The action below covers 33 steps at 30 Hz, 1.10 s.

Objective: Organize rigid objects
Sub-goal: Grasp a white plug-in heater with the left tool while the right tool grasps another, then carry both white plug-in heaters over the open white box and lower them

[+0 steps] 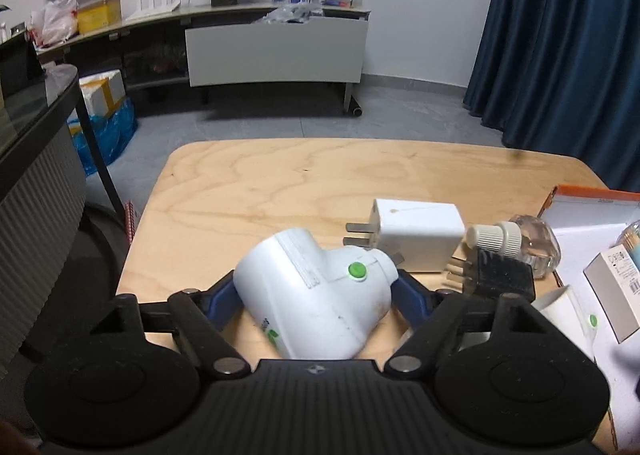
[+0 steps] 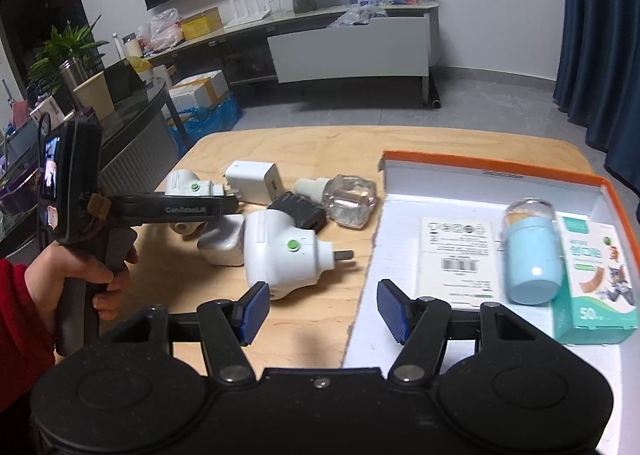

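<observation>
left gripper (image 1: 316, 291) apparently clamps white plug-in device (image 1: 316, 295); right gripper (image 2: 322, 309) open

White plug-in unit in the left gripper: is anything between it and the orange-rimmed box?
Yes. A white charger, a black plug, a glass bottle and a second white unit lie between the held unit and the box. Lifted over them, it would probably pass.

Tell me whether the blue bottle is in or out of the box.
In. The blue bottle lies inside the orange-rimmed box, beside the bandage carton.
</observation>
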Tool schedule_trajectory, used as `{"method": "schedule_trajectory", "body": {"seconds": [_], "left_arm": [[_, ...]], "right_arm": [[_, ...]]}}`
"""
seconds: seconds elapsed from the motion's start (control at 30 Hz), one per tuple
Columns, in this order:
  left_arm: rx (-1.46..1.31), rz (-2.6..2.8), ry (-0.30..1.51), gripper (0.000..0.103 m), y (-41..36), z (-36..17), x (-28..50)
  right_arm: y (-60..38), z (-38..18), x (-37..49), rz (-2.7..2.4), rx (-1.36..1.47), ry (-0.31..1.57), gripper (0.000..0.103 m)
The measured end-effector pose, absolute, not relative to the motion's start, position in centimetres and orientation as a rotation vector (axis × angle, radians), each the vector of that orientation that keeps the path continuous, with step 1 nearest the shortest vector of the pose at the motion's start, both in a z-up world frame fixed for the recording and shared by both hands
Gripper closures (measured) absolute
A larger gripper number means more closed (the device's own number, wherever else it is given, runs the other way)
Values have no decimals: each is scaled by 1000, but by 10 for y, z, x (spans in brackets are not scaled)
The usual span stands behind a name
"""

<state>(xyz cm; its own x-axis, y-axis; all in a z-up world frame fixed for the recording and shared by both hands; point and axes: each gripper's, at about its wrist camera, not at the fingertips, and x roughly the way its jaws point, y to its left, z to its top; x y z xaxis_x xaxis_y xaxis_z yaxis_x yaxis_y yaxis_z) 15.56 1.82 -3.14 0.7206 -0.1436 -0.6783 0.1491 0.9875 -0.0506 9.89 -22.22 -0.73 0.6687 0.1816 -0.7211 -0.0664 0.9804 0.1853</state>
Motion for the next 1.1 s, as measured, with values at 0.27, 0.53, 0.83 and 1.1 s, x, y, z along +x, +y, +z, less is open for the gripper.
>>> {"method": "schedule_trajectory", "body": {"seconds": [0.27, 0.53, 0.83, 1.1], "left_arm": [[-63, -84, 710, 23, 31, -13, 131], [-85, -59, 712, 28, 38, -3, 103], [-96, -70, 703, 29, 33, -1, 83], [-97, -88, 681, 29, 15, 14, 53]], "right_arm": [[-206, -24, 126, 162, 188, 874, 23], [-188, -44, 164, 118, 163, 919, 16], [-180, -37, 149, 107, 106, 853, 21], [-189, -4, 106, 136, 99, 766, 21]]}}
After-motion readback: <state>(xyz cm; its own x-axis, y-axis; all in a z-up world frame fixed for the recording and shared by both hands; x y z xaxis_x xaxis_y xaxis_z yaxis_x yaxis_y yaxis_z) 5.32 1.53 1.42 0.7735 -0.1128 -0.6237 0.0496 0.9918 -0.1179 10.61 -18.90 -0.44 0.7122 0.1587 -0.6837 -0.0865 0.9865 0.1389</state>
